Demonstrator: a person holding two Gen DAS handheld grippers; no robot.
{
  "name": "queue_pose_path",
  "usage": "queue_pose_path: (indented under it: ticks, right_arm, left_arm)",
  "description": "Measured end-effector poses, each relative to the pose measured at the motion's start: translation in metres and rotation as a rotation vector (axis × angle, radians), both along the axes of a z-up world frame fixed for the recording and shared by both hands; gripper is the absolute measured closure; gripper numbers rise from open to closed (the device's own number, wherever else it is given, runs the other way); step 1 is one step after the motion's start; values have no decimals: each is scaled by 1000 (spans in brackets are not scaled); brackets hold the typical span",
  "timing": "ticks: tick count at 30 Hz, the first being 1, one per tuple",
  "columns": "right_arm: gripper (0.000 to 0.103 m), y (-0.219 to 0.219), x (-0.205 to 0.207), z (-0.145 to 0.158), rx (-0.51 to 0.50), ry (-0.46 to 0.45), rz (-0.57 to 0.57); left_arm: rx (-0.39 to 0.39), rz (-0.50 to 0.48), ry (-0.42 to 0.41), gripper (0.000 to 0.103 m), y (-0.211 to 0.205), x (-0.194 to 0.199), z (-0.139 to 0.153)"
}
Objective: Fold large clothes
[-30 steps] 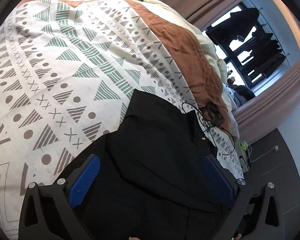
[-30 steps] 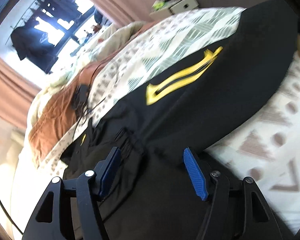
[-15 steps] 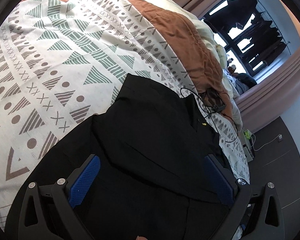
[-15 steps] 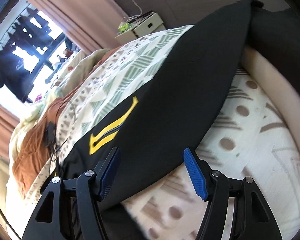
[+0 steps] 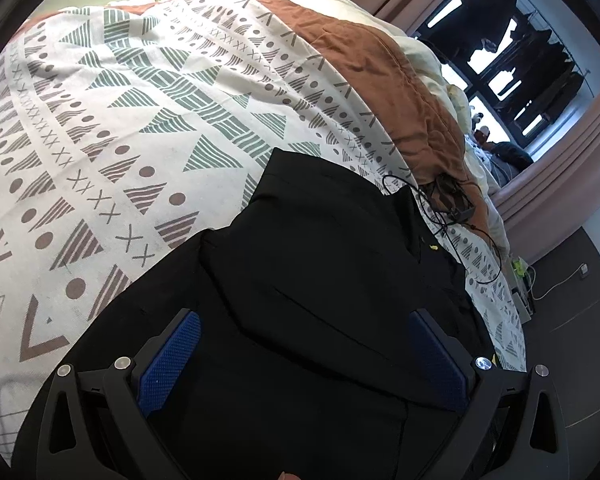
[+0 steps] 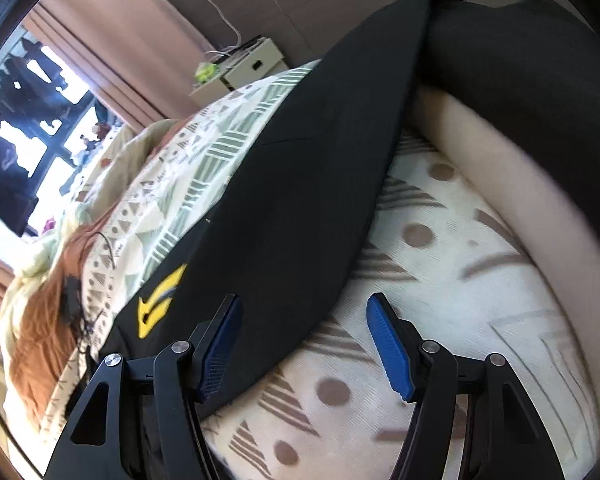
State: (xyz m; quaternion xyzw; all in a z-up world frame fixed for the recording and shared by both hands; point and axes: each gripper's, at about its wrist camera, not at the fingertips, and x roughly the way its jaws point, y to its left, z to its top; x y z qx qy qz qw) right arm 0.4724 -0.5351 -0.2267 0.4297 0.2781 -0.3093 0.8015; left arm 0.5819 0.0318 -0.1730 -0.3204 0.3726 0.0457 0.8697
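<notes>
A large black garment (image 5: 319,280) lies spread on a bed with a patterned cover (image 5: 120,120). My left gripper (image 5: 303,360) hovers just over the garment's near part, its blue pads wide apart and open, with nothing pinched. In the right wrist view the garment (image 6: 300,184) runs as a long black strip up to the top right, with a yellow emblem (image 6: 158,300) at the lower left. My right gripper (image 6: 303,344) stands open over the garment's near edge. Its left pad (image 6: 220,348) is above black cloth and its right pad (image 6: 387,348) above the cover (image 6: 439,280).
A rust-brown blanket (image 5: 379,68) and cream bedding lie along the far side of the bed, with a black cable and charger (image 5: 447,204) beside the garment. A white bedside cabinet (image 6: 252,68), pink curtains and a bright window (image 5: 511,60) stand beyond. More dark cloth (image 6: 519,60) hangs past the bed's cream edge.
The right gripper has swept along the garment, from over its middle to its edge by the cover; the yellow emblem slid to the lower left. The left gripper crept slightly forward. Both stayed open.
</notes>
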Motion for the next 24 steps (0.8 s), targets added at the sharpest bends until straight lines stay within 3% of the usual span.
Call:
queue_pose_path:
  ticks: [1, 3, 4, 5, 8, 11, 16, 20, 24]
  right_arm:
    - [38, -3, 3, -1, -10, -4, 8]
    - [54, -10, 7, -5, -34, -39, 24]
    - [89, -10, 9, -7, -32, -39, 30]
    - [98, -12, 8, -10, -28, -40, 37]
    - [99, -7, -1, 5, -50, -147, 47]
    - [99, 14, 1, 39, -113, -249, 108]
    - [99, 62, 13, 87, -157, -371, 246]
    - [99, 105, 25, 106, -157, -422, 349]
    - [99, 145, 37, 114, -138, -433, 435]
  left_arm:
    - [2, -5, -4, 0, -1, 0, 0]
    - [3, -16, -12, 0, -2, 0, 1]
    - [7, -20, -13, 1, -3, 0, 1]
    - [13, -24, -12, 2, -3, 1, 1]
    - [19, -37, -6, 8, -5, 2, 1]
    - [5, -48, -6, 13, -6, 2, 1]
    - [-24, -56, -33, 13, -4, 0, 6]
    - [-53, -58, -50, 13, 0, -4, 11]
    - [-19, -54, -60, 13, 1, -8, 21]
